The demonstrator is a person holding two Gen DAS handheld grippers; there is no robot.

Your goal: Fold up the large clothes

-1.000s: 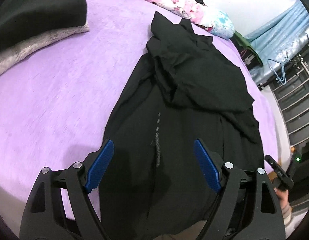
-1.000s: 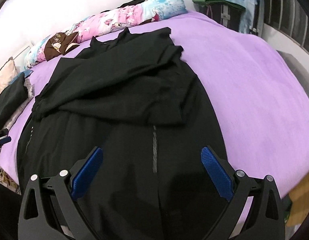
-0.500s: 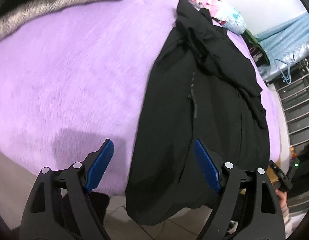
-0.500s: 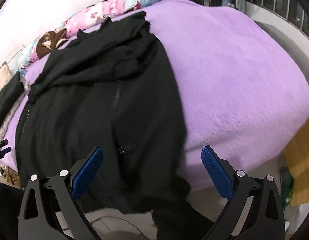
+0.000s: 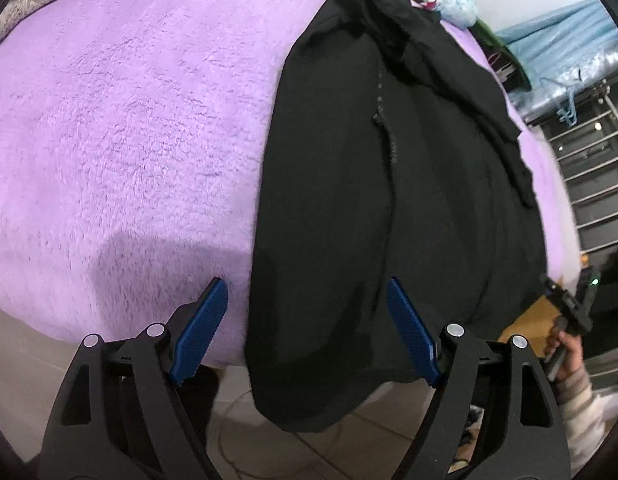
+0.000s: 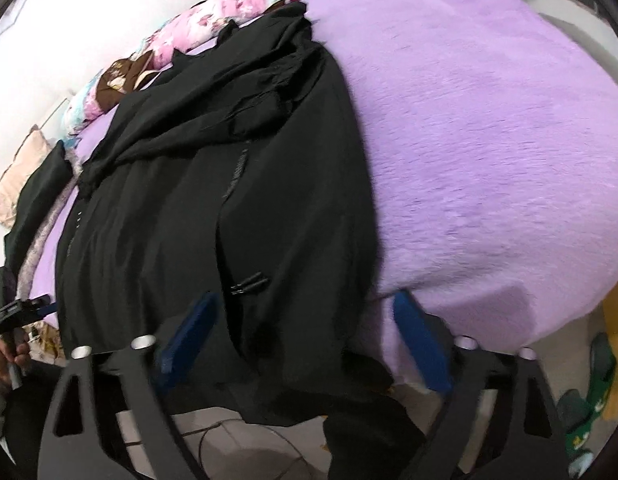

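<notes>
— So, where is the big black garment [image 5: 349,208] now?

— It lies long on the purple bed [image 5: 129,120]. Its bottom end hangs over the bed's near edge, down toward the tiled floor [image 5: 349,444].

— Any boxes or baskets with stuff inside?

— None that I can see. Just a flowery pillow [image 6: 213,28] along the far side by the wall, and a folded dark cloth [image 6: 37,196] off at the side.

— What about the two tools?

— The left hand-held gripper [image 5: 307,330] is spread wide. The garment's left edge sits between its blue pads [image 5: 201,328], but they do not press it. The right hand-held gripper [image 6: 305,344] is closing right now, with the garment's right bottom corner between its pads [image 6: 419,344]. It looks blurry, and the pads are not squeezing the cloth yet.

— What changed from a second ago?

— Before, both tools looked over the middle of the garment. Now they have come down and back to the bed's edge, so you see the hem and the floor. The right one was wider then.

— Any words to read?

— No. There are small pale marks down a seam [image 5: 379,92], too tiny to read.
</notes>
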